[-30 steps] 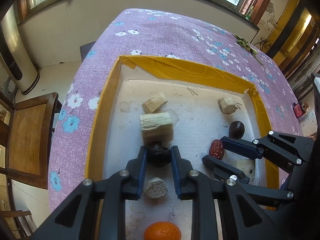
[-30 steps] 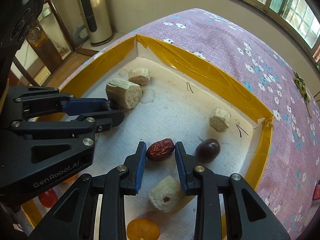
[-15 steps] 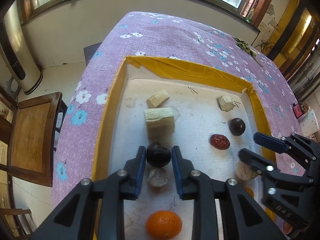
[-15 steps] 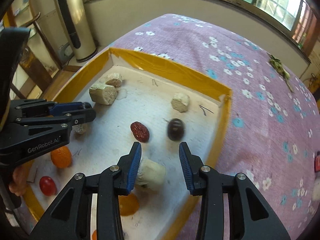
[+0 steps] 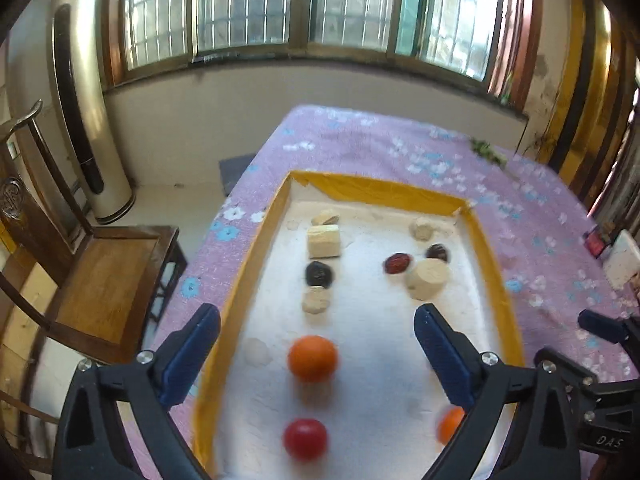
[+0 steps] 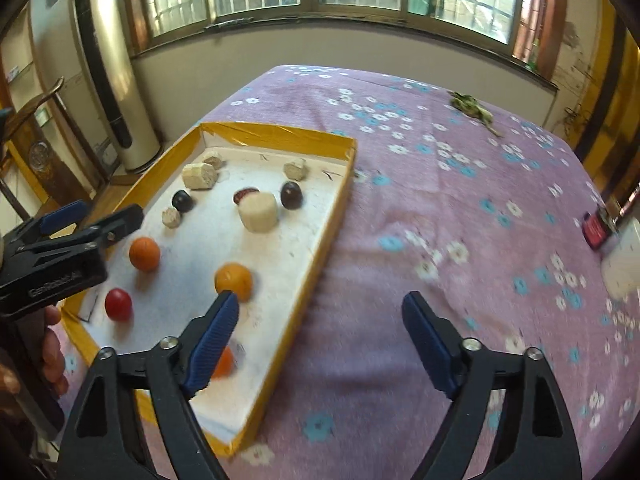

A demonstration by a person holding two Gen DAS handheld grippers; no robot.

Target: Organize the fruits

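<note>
One orange fruit half hidden behind right gripper fingers, pics blurry.

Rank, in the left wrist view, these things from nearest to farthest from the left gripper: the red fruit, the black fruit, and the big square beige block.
From the left gripper:
1. Red fruit, low in the tray, just behind the fingertips.
2. Black fruit, mid-tray, left side.
3. Big square beige block, just beyond it, toward the far wall.
</note>
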